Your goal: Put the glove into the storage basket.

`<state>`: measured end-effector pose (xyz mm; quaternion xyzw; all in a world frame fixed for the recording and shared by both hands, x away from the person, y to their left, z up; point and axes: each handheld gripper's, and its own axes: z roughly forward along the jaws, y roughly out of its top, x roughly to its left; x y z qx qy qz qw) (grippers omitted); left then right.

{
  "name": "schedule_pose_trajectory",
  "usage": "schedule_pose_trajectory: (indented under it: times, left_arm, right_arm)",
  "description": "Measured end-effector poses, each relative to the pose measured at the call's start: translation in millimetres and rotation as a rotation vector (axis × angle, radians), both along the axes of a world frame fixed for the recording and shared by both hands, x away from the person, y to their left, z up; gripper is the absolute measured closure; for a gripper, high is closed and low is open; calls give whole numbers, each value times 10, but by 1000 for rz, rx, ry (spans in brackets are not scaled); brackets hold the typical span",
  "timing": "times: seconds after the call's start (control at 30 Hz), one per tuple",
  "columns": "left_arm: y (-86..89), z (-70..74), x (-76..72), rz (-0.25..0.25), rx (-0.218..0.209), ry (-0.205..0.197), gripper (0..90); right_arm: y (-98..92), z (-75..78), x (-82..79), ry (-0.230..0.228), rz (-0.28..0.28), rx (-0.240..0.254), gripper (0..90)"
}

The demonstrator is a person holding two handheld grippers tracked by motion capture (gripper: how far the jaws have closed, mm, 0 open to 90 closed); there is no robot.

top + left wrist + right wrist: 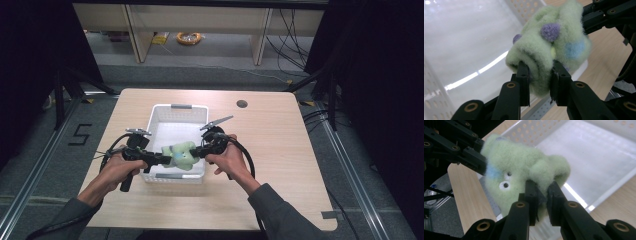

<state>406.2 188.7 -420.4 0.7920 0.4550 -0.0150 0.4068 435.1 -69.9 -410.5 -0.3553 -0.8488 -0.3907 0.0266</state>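
A light green plush toy point(182, 154) with purple and blue spots hangs over the near part of a white perforated basket point(176, 111). My left gripper point(166, 159) is shut on the toy's left end, and my right gripper point(196, 152) is shut on its right end. In the left gripper view the plush toy point(549, 47) bulges out from between my black jaws, with the left gripper point(539, 76) pinching a thick fold. In the right gripper view the right gripper point(542, 191) pinches a thin flap of the plush toy point(519, 170), whose stitched eyes face the camera.
The basket point(454, 37) looks empty inside and stands in the middle of a light wooden table point(280, 150). A round cable hole point(242, 104) sits at the table's far right. Shelving legs and cables stand on the floor beyond the table.
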Motion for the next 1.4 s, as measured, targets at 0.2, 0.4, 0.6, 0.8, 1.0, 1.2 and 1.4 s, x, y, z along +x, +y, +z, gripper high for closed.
schedule_pose_trajectory:
  times: [0.2,0.4,0.6,0.8,1.0,1.2,1.4]
  left_arm:
    - [71,-123,67,11,30,52,708]
    - [88,-215,103,19,53,72,699]
    - [87,-258,128,11,84,76,693]
    - [63,-290,136,-8,153,62,696]
    - [31,-289,156,-31,197,59,688]
    - [13,-282,174,-34,222,63,622]
    - [43,-256,215,27,207,55,564]
  right_arm:
    - [98,-159,85,33,-2,-13,810]
    - [185,-265,110,44,-6,-45,806]
    - [227,-307,107,74,-20,-82,799]
    - [261,-395,112,76,-13,-112,786]
    - [297,-423,103,64,-6,-143,767]
    - [315,-429,95,56,-7,-195,723]
    - [321,-365,95,22,-24,-213,647]
